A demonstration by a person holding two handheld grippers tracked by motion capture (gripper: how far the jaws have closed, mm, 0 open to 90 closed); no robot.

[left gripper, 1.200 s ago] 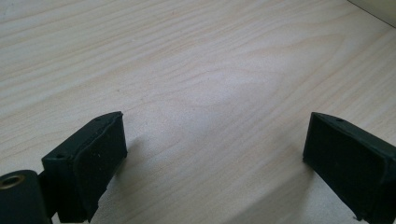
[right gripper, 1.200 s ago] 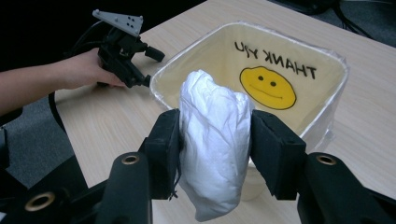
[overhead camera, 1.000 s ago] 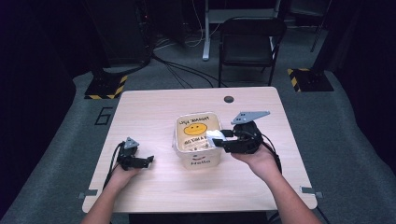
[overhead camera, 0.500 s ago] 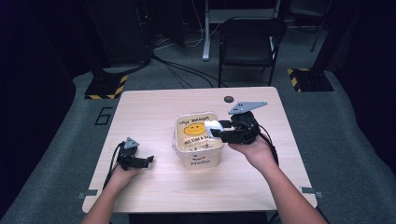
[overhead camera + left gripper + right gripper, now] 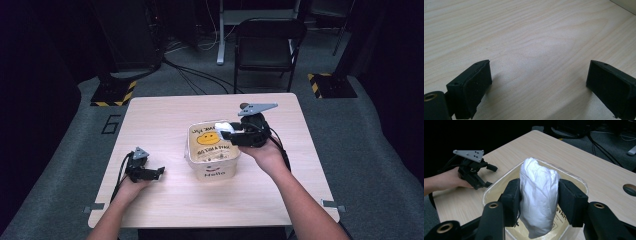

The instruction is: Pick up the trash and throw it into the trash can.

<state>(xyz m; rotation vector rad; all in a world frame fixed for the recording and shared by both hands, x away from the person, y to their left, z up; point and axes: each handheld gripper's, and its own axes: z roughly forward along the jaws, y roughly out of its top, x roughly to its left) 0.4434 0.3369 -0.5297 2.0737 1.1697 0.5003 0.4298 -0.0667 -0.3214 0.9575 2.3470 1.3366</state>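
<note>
A square cream tub (image 5: 212, 169) with a smiley face printed inside stands mid-table, its rim (image 5: 499, 182) seen close in the right gripper view. My right gripper (image 5: 539, 197) is shut on a crumpled white bag (image 5: 537, 192), both pads pressing its sides, and holds it over the tub's far right corner. That bag (image 5: 223, 126) pokes out past the right gripper (image 5: 231, 132) in the high view. My left gripper (image 5: 159, 172) rests on the table left of the tub, jaws open and bare wood between them (image 5: 539, 82). It also appears in the right gripper view (image 5: 489, 175).
The wooden table (image 5: 165, 115) has a round cable hole (image 5: 630, 189) near its far edge. A black chair (image 5: 267, 42) stands beyond the table, and cables run over the grey floor.
My right gripper has carried the white bag up and toward the tub's far side. The left hand has stayed put.
</note>
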